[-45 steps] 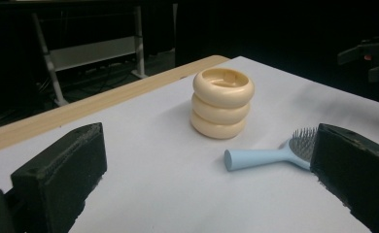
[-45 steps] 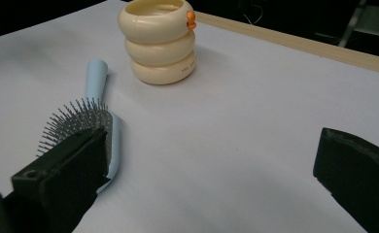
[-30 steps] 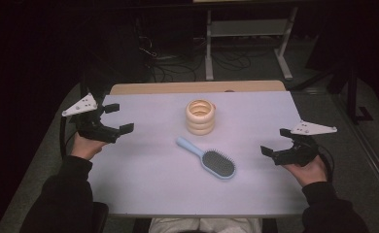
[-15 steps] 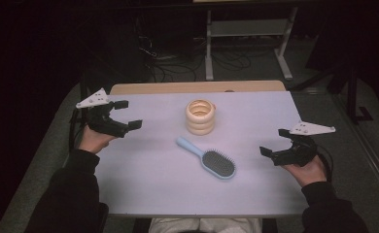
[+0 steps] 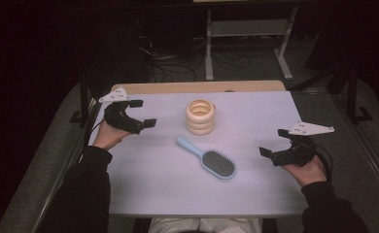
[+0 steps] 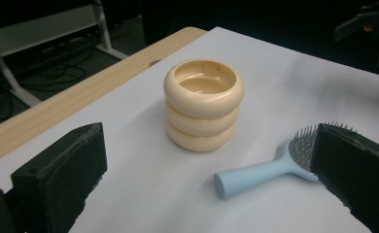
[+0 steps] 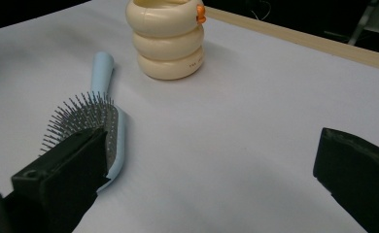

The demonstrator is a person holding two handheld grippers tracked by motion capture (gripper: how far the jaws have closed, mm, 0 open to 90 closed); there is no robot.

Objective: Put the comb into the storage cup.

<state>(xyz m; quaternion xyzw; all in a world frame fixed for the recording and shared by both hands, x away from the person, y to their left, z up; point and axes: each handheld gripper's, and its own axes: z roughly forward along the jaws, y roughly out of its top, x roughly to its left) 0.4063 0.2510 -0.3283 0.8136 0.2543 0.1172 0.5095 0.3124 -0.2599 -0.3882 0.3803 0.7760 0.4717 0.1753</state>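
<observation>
Over the last second the left hand-held gripper [image 5: 136,113] has moved in from the worktop's [image 5: 255,194] left edge toward the cream ring-shaped holder [image 5: 200,116], jaws wide apart and empty; this looks like an approach beginning. The right hand-held gripper [image 5: 276,142] has hardly shifted, well to the holder's right and nearer the person, jaws also apart. The pale blue hairbrush [image 5: 207,158] lies flat just in front of the holder, handle end nearest it, grey bristles up, untouched.
</observation>
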